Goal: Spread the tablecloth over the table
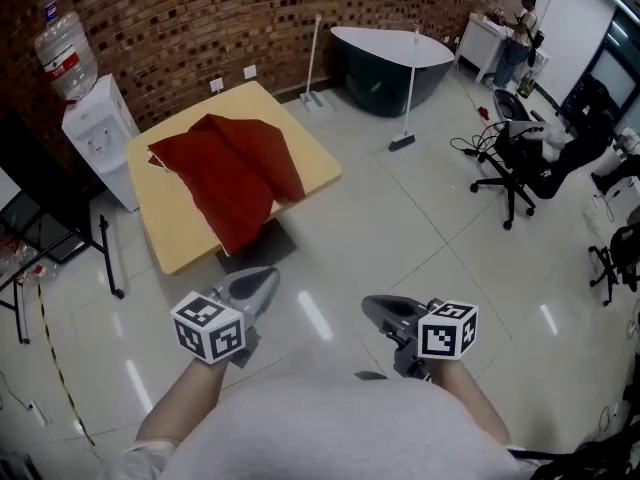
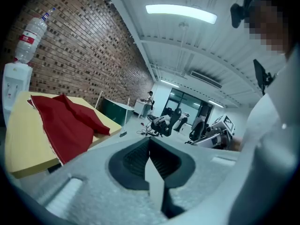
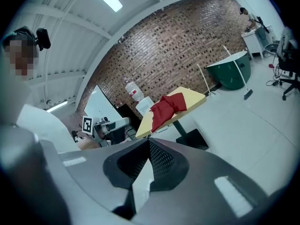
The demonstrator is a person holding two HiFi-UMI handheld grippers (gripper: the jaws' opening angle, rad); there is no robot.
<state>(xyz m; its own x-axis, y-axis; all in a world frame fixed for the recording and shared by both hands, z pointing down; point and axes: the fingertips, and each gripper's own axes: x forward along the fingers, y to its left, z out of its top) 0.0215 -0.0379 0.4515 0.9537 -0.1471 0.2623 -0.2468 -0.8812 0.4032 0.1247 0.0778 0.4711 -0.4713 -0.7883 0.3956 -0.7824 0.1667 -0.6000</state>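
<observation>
Tablecloth (image 1: pixel 235 178), red and bunched, lies on the yellow surface (image 1: pixel 182 230) at the far left, with one edge hanging over the near side. Both the left claw (image 1: pixel 262 280) and the right claw (image 1: pixel 375 310) are pressed together, empty, well apart from it.

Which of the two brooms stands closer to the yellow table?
The broom by the brick wall, left of the tub; the other broom stands before the tub, farther off.

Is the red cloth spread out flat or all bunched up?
Bunched up: the tablecloth lies crumpled, leaving much of the yellow table bare.
</observation>
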